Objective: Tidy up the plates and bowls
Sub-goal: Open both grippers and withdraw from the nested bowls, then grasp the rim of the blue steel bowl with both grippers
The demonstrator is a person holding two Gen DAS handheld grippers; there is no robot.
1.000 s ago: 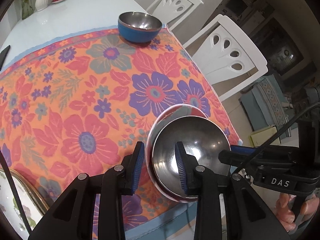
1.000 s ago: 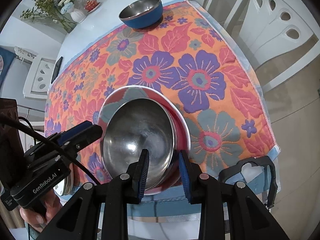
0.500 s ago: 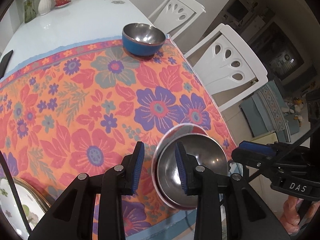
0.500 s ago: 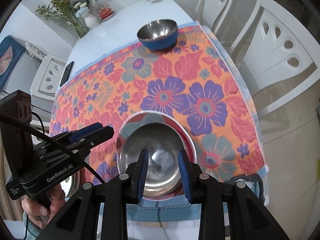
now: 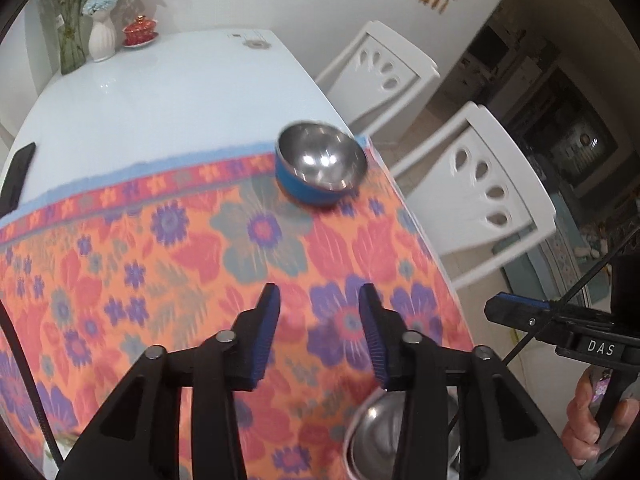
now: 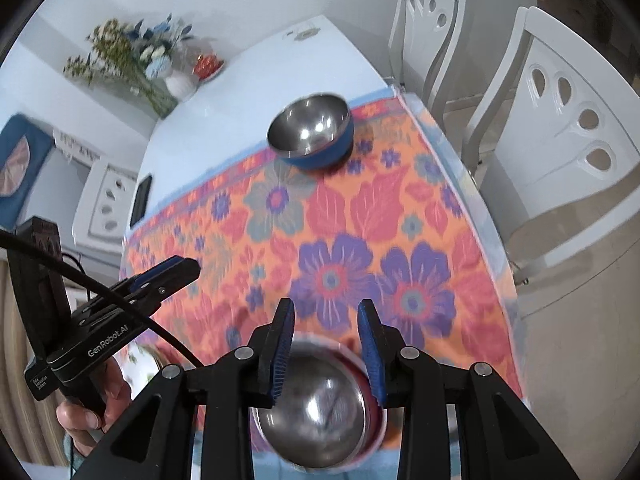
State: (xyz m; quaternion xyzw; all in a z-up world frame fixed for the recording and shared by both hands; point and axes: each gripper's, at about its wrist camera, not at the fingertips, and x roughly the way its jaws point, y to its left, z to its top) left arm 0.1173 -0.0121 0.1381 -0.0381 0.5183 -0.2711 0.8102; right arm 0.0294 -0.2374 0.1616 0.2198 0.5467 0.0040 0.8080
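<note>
Both grippers have lifted off the steel bowl nested in a red-rimmed bowl (image 6: 320, 412) at the near edge; left gripper (image 5: 319, 334) and right gripper (image 6: 326, 346) are opening, empty. Blurred, probably untouched, the blue steel-lined bowl (image 6: 310, 132) sits far across the floral orange tablecloth (image 6: 360, 220).

A steel bowl (image 6: 316, 412) sits upright, nested in a red-rimmed one, low in the right wrist frame at the cloth's near edge. A blue-sided steel bowl (image 6: 310, 132) stands upright, upper centre, well apart.
</note>
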